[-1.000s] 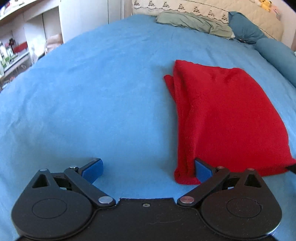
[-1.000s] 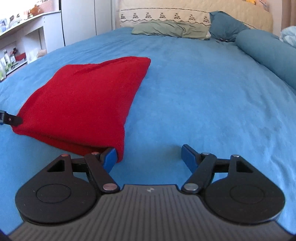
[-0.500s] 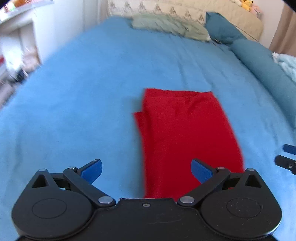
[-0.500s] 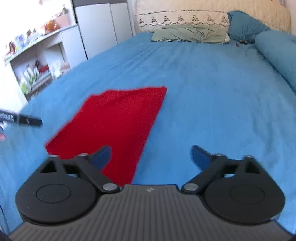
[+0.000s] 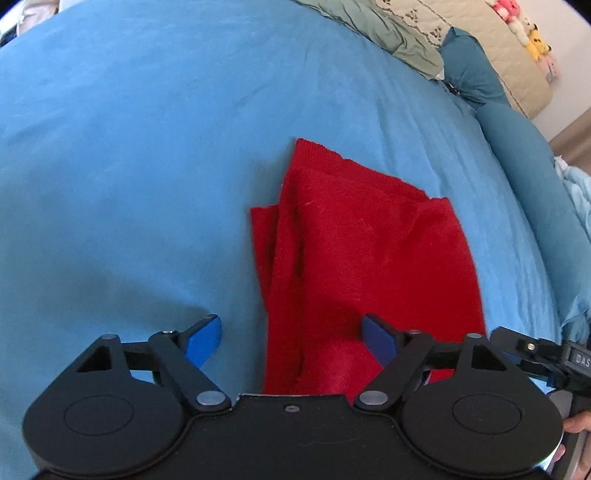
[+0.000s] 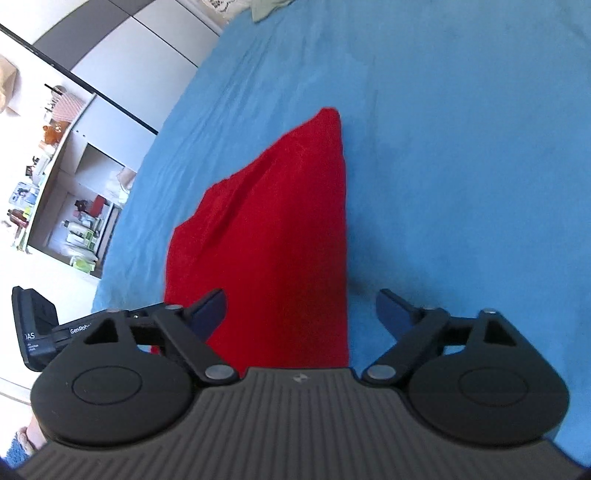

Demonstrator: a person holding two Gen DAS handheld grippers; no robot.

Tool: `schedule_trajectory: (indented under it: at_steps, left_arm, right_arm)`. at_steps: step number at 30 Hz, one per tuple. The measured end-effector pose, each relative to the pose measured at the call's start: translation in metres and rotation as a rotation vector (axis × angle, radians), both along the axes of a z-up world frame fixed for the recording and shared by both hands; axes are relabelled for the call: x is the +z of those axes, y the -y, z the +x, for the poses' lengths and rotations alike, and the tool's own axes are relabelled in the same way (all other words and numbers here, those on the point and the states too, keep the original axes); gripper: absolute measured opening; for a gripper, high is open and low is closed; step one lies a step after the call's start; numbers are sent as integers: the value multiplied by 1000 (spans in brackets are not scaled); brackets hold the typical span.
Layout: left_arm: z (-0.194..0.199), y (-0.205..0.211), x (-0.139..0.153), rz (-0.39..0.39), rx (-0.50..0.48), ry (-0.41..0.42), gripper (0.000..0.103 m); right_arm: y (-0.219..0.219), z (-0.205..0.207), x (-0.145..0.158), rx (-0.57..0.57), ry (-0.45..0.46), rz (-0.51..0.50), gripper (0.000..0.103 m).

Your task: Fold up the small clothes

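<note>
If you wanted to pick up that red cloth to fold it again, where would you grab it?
Probably by the two near corners of the red cloth, one gripper each, coming in low from the near edge. It lies flat on the blue bed, already folded, with layered edges along its left side. The left gripper and right gripper are both open over those corners.

Near edge of the red cloth (image 5: 354, 258) is hidden behind the left gripper (image 5: 291, 338) body in the left wrist view; same in the right wrist view, where the right gripper (image 6: 301, 312) body covers it. Whether the cloth's lower layers line up underneath cannot be told (only top folds show). Items on the shelves (image 6: 79, 221) are too small to identify. Toys (image 5: 526, 27) on the headboard are cut by the frame edge. A fingertip (image 5: 578, 424) shows at the right edge; the rest is out of frame.
</note>
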State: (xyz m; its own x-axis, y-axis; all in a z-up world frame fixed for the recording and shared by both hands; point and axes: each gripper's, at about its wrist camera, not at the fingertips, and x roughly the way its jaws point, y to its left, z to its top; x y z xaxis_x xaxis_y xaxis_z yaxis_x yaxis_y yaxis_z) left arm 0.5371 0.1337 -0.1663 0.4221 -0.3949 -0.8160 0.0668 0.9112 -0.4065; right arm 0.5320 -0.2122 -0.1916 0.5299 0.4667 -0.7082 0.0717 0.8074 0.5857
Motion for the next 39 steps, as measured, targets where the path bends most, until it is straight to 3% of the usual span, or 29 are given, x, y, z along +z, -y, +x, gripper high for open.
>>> schedule_trajectory:
  at_steps: [2,5,8,9,10,14,20,25,29,33,36,37,38,39]
  left_arm:
    - [0,4,1,7,-15,24,83]
    - [3,11,-2,-16,-39,33,51]
    - [1,16,0,0,-39,58,37]
    - [-3,16,2,3,-38,70,30]
    - [-4,16,5,5,-32,78,25]
    - [-14,27,23,25,-34,115,22]
    - [-62,67,62,57,-135,183,21]
    - [-135,100,74,3,-162,208,21]
    - [-192,132,59,42,-195,220,22]
    - [-215,148,33,56,-162,177,24]
    - [-227,150,33,113,-125,203,42]
    - [-230,151,36,127,-120,217,55]
    - [-233,150,40,142,-116,235,64]
    - [-236,148,44,162,-109,258,80]
  right_arm:
    - [-4,7,-8,17,0,-11,85]
    - [-13,15,-15,33,11,-50,81]
    - [-23,16,-14,43,31,-74,64]
    - [-27,15,-14,42,38,-90,51]
    - [-29,14,-11,47,53,-99,45]
    - [-30,1,10,40,125,-116,40]
    - [-19,-50,57,81,196,-160,39]
    - [16,-128,80,80,210,-177,39]
    - [42,-186,74,45,185,-171,39]
    - [63,-225,46,-1,123,-155,41]
    - [74,-243,31,-62,105,-162,53]
    - [77,-248,32,-74,106,-171,67]
    - [80,-254,34,-79,116,-181,74]
    - [81,-258,37,-85,129,-194,89]
